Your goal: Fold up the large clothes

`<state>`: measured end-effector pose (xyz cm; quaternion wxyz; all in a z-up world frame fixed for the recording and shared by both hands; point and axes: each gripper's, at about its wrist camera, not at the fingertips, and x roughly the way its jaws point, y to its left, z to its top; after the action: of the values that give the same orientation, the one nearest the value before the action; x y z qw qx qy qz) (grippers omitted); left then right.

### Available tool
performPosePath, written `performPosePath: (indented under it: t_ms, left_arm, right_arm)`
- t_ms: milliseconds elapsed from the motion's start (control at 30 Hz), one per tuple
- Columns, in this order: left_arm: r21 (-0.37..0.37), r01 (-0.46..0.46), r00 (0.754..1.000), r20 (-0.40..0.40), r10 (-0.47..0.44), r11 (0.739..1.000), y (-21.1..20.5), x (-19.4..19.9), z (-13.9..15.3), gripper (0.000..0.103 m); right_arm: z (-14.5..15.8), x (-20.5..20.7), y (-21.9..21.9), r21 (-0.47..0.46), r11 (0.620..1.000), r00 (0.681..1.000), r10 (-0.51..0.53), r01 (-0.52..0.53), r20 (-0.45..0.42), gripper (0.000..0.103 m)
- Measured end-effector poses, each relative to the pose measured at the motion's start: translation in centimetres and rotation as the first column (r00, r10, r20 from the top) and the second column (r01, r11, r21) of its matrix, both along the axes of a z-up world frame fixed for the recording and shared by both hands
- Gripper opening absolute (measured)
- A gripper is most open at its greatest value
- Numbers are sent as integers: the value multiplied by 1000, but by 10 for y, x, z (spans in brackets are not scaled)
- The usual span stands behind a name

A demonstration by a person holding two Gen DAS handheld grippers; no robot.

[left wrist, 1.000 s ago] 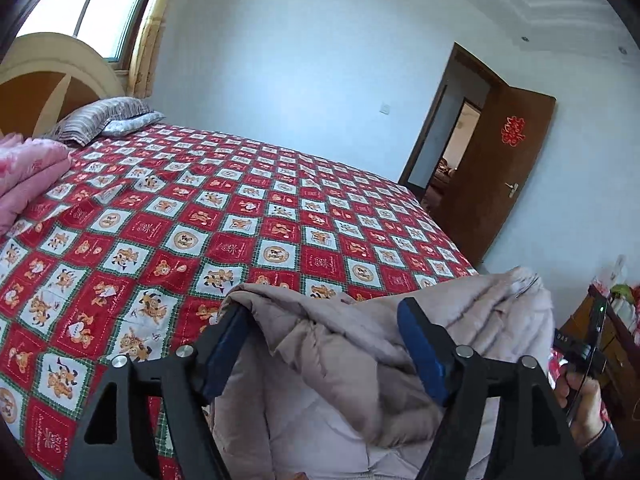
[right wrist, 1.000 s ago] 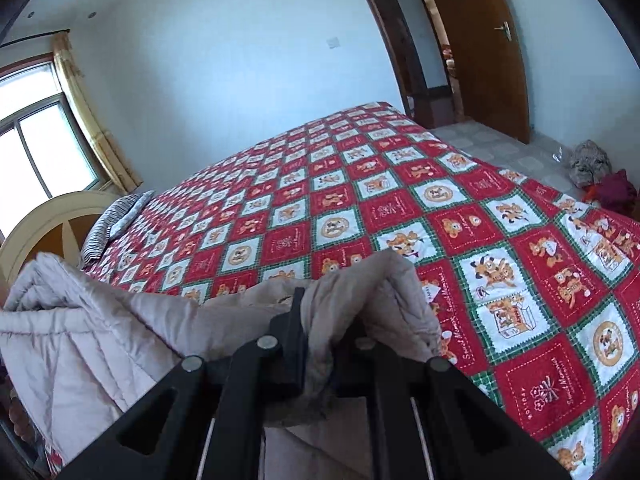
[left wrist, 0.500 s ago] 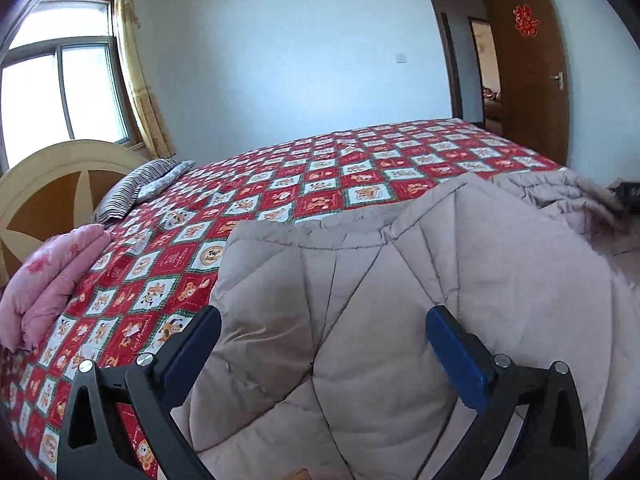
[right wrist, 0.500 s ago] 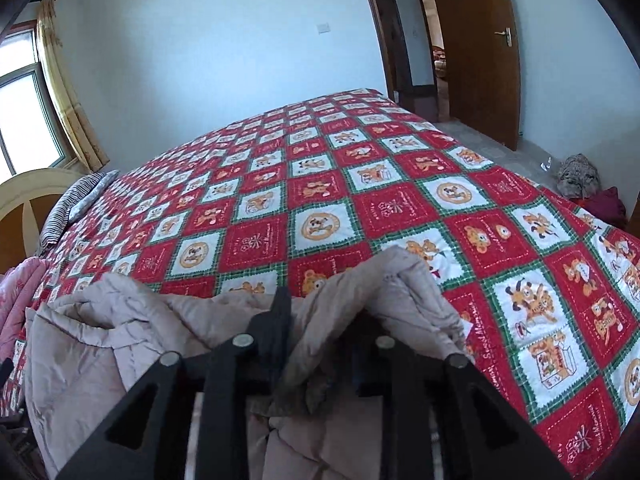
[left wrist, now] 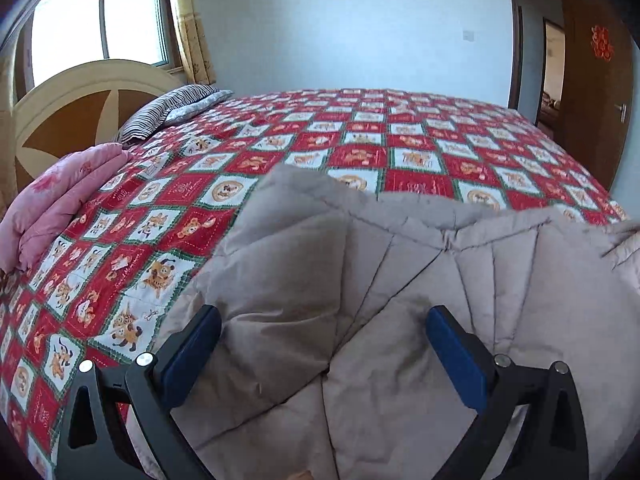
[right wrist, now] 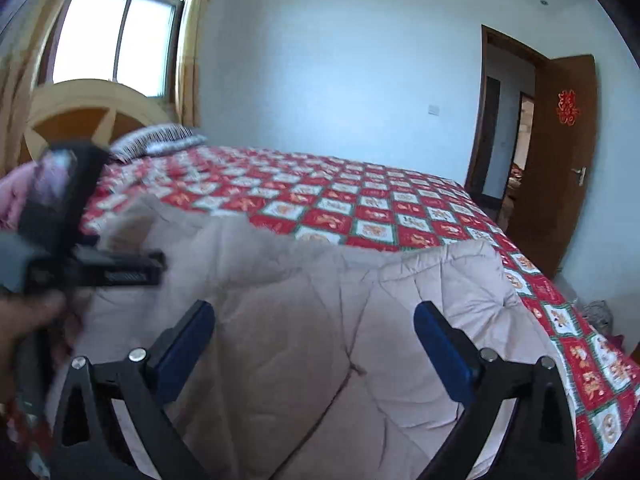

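Note:
A large beige quilted coat (left wrist: 400, 280) lies heaped on the near part of the bed, over the red patterned bedspread (left wrist: 360, 152). My left gripper (left wrist: 324, 344) hangs open just above the coat, with its blue pads wide apart and clear of the fabric. In the right wrist view the same coat (right wrist: 320, 320) fills the foreground. My right gripper (right wrist: 314, 340) is over it with its jaws opening wide, and no fabric is pinched between the pads. The left gripper's body and the hand holding it show blurred at the left edge (right wrist: 60, 248).
A folded pink blanket (left wrist: 52, 208) and a striped pillow (left wrist: 168, 108) lie by the round wooden headboard (left wrist: 80, 112) at the left. An open brown door (right wrist: 560, 152) stands at the right beyond the bed. Some clothes lie on the floor (right wrist: 600, 312).
My right gripper has let go of the coat's fold and opened wide. My left gripper opened fully and dropped lower. The coat has settled flatter on the bed, and both views swung toward the headboard.

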<state>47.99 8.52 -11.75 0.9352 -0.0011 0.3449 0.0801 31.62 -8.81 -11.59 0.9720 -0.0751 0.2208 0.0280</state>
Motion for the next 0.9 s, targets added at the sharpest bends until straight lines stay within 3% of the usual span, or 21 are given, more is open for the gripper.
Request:
performPosePath:
  t_ms: [100, 233, 300, 467, 900]
  left_arm:
    - [-13, 57, 996, 74, -56, 998, -5, -16, 15, 102]
    - [89, 138, 990, 20, -140, 986, -25, -1, 0, 102]
    - [108, 135, 991, -17, -134, 985, -26, 11, -16, 102]
    - [46, 132, 991, 12, -132, 990, -21, 13, -31, 102]
    - [7, 133, 990, -57, -133, 991, -20, 25, -48, 102]
  right_arm:
    - [-24, 52, -18, 5, 998, 987, -65, 66, -146, 101]
    - [-39, 92, -43, 77, 992, 965, -83, 105, -247, 103]
    - [-44, 95, -45, 89, 991, 963, -79, 105, -258, 103]
    - [-51, 94, -45, 119, 987, 959, -71, 107, -273, 103]
    - [-62, 99, -34, 37, 991, 934, -107, 127, -340, 103]
